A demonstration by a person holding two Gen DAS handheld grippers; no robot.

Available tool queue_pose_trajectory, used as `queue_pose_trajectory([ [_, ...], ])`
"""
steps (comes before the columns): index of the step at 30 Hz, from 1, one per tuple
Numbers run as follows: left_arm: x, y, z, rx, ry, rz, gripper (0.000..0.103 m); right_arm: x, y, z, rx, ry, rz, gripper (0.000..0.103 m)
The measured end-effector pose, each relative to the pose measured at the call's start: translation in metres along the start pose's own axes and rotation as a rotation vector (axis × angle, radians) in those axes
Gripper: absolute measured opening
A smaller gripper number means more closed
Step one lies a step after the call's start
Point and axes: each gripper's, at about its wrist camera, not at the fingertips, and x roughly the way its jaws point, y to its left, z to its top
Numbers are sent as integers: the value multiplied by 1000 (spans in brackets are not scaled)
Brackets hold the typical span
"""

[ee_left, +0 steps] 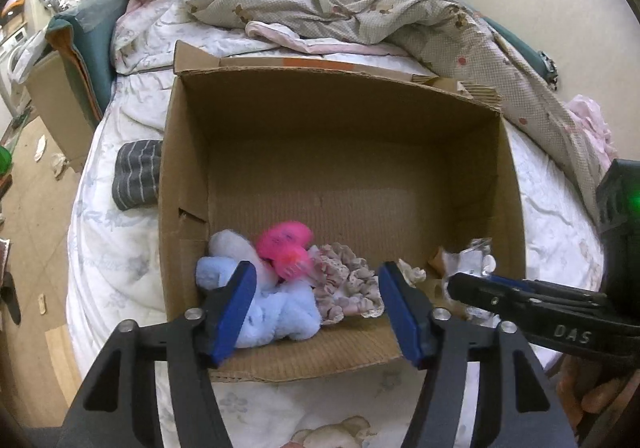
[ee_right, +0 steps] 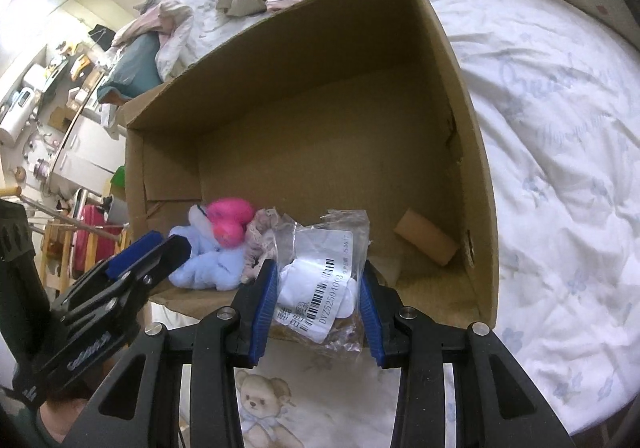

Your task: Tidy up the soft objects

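Right, we're well into the tidy-up on the bed, and the open brown cardboard box is filling along its near edge. Tucked into the near-left corner sits a pale blue plush toy, with a bright pink soft toy perched on top of it and a frilly pinkish lace cloth bunched just beside them. Those look sorted, I'd say. A small tan foam block lies near the right wall of the box.

Now the right gripper comes in over the near edge, its blue pads closed against a clear plastic bag with white soft pieces and a barcode label. The bag hangs between the pads, half over the box's lip, not yet released inside.

The left gripper hovers spread wide and empty, just above the blue plush and the lace cloth, touching neither as far as I can tell.

What's left? A dark grey striped rolled cloth rests on the bed against the box's outer left wall, and a rumpled beige patterned quilt sprawls beyond the far edge. The striped one looks like the next candidate, in my judgement.
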Motion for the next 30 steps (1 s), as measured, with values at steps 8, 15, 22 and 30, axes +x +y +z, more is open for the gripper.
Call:
queue_pose_trajectory([
  [8,-11,1,0,2,-32,26,84,1,-3,2,22,-2,4,42],
  [15,-35,14,-1,-61,-103,66,93,-9,-2,3,28,-41,26,63],
  [22,-62,20,-4,-75,-164,156,93,-31,3,6,25,-129,36,74],
  [30,-85,17,-12,-21,-200,216,93,-75,25,-7,-73,-280,33,85],
])
